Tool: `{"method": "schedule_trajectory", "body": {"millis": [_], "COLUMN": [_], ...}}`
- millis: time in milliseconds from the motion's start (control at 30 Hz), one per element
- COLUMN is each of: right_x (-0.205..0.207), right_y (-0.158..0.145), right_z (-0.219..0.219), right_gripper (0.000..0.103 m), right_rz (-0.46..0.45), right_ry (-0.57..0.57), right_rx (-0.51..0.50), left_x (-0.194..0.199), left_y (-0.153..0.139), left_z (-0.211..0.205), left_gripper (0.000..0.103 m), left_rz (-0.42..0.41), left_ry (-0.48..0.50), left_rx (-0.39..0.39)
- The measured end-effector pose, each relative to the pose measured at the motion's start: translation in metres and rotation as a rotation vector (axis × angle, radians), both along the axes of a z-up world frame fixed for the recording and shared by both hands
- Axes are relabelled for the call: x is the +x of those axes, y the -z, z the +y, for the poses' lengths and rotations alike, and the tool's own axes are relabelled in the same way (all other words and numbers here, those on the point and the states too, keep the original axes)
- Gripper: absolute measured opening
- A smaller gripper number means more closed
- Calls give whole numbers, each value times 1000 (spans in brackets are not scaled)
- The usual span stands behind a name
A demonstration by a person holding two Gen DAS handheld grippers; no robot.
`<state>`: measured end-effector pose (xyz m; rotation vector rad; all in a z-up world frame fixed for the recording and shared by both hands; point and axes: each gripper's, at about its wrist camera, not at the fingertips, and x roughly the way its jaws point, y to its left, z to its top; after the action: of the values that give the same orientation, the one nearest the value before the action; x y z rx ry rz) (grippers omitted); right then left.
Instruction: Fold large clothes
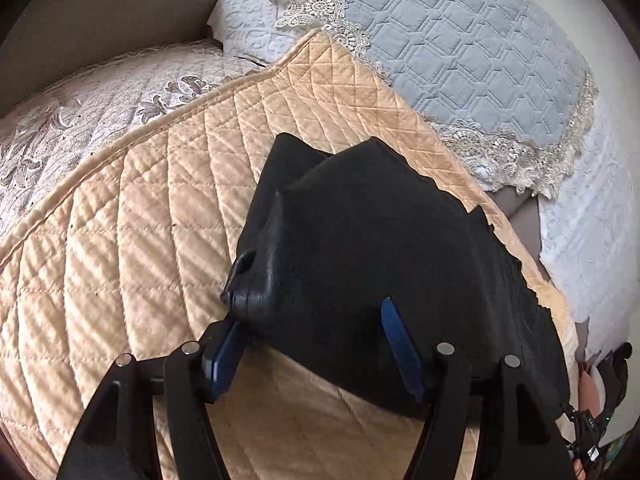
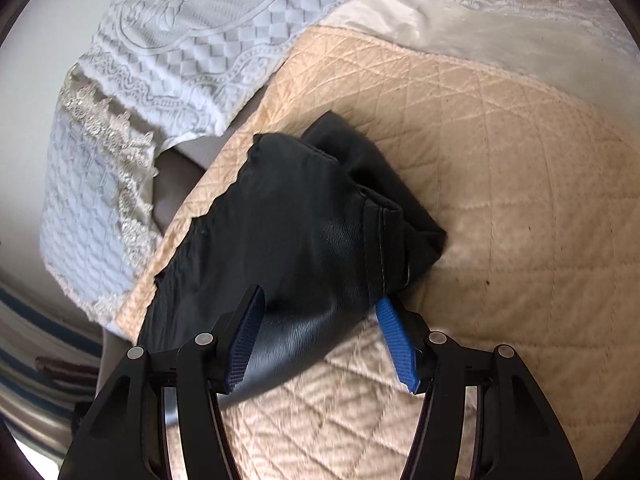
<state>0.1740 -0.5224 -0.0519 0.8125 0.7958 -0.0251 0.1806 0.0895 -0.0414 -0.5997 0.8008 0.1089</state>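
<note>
Black leather-look garment, folded into a thick bundle, lies between the blue-padded fingers of your left gripper; jaws stand apart, and whether the pads press the fabric cannot be told. Your right gripper is likewise spread, its blue pads flanking the stitched hem of the same garment, not clamping it. The bundle rests on a peach diamond-quilted cover, reaching that cover's scalloped side edge. Beyond that edge lie a grey-blue quilted spread with cream lace trim and a white embossed cloth.
</note>
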Motion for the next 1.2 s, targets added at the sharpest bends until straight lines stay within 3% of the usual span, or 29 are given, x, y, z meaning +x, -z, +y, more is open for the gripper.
{"method": "schedule_trajectory", "body": {"millis": [133, 200, 233, 267, 333, 400, 467, 667, 900, 1000, 1133, 1200], "right_x": [3, 8, 9, 12, 13, 8, -2, -73, -172, -183, -171, -171], "right_y": [4, 5, 4, 3, 4, -2, -16, -48, -41, -37, -34, -40], "right_z": [-4, -5, -4, -5, -9, -12, -10, -9, -7, -7, -3, 0], "right_gripper": [59, 58, 52, 36, 21, 16, 14, 14, 14, 14, 19, 23], "right_rz": [10, 32, 46, 72, 75, 71, 49, 24, 107, 126, 170, 175], "right_ry": [75, 102, 114, 129, 136, 140, 124, 72, 105, 100, 58, 40], "right_rx": [17, 15, 5, -14, 5, 33, 17, 39, 67, 40, -33, -66], "left_x": [7, 9, 11, 12, 16, 17, 13, -39, -137, -159, -154, -154], "left_y": [-1, -2, -2, -2, -5, -12, -24, -57, -39, -30, -25, -30], "left_z": [-5, -6, -6, -6, -6, -7, -7, -4, 4, 3, -1, -1], "left_gripper": [67, 57, 54, 47, 34, 24, 22, 20, 20, 20, 22, 29], "left_rz": [7, 25, 30, 38, 47, 53, 47, -27, 10, 18, 25, 37], "left_ry": [-14, -29, -35, -39, -36, -13, 6, 69, 95, 107, 134, 146], "left_rx": [60, 92, 107, 117, 136, 160, 166, 155, 96, 103, 142, 153]}}
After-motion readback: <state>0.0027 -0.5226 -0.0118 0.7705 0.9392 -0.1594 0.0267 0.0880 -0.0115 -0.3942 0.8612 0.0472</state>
